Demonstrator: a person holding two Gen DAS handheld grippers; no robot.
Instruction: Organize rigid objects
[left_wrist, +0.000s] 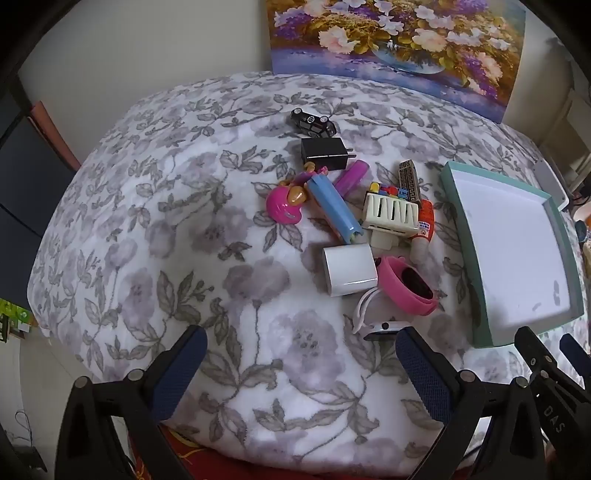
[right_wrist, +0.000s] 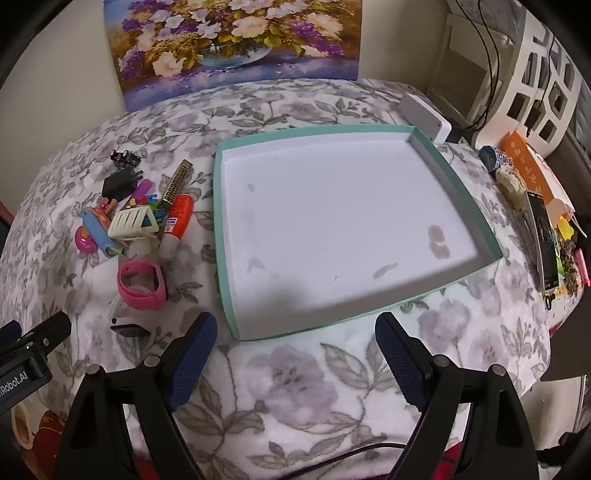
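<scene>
A pile of small rigid things lies on the flowered cloth: a black toy car (left_wrist: 313, 123), a black charger (left_wrist: 325, 152), a pink toy (left_wrist: 284, 206), a blue case (left_wrist: 334, 208), a cream slotted holder (left_wrist: 391, 214), a white charger cube (left_wrist: 350, 268), a pink watch band (left_wrist: 410, 284) and an orange glue tube (left_wrist: 424, 229). To the right of the pile sits an empty teal tray (right_wrist: 220, 236) with a white floor. My left gripper (left_wrist: 299, 343) is open, short of the pile. My right gripper (right_wrist: 297, 328) is open at the tray's near edge.
A flower painting (right_wrist: 232, 44) leans on the wall behind. Right of the tray lie a white device (right_wrist: 424, 118), a tape roll (right_wrist: 491, 157), an orange box (right_wrist: 528, 162) and a phone (right_wrist: 543, 236). The table edge runs just below both grippers.
</scene>
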